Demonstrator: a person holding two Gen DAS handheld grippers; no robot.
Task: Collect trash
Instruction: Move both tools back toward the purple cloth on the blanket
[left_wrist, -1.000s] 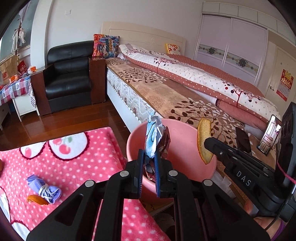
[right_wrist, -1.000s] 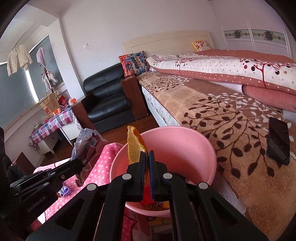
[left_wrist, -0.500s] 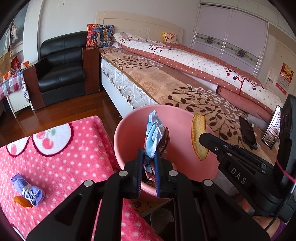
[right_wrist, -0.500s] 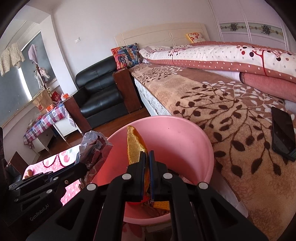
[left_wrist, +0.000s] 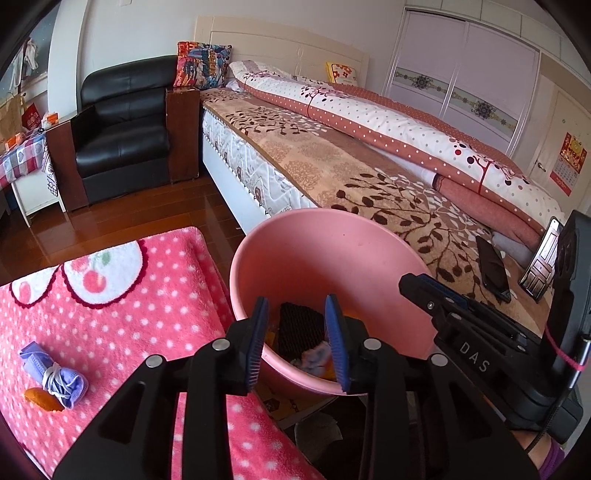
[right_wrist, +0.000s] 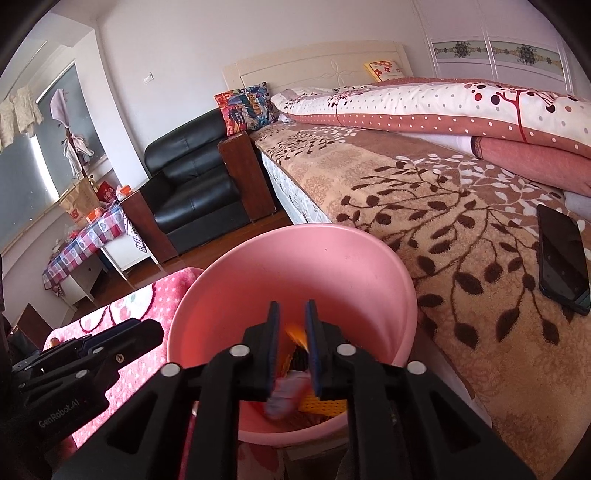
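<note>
Both hand-held grippers hang released over the pink basin (left_wrist: 325, 251). The left hand-held gripper (left_wrist: 299, 339) has its jaws wide apart; the right hand-held gripper (right_wrist: 291, 332) stands narrowly parted, with a blurred orange peel (right_wrist: 297, 334) in the gap, whether touching it is unclear. The trash (left_wrist: 314, 358) in the basin is half hidden by fingers: dark mesh, a pale crumpled wrapper. Only the left view shows a purple mask (left_wrist: 55, 376) and a peel scrap (left_wrist: 42, 398) on the pink dotted blanket (left_wrist: 122, 317).

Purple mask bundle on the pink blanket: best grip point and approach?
Judging by its pose, take the purple mask bundle at its cinched middle, where the white loops wrap it. Bring the open left claw down from above, fingers across the narrow width, clear of the orange peel touching its near end.
</note>
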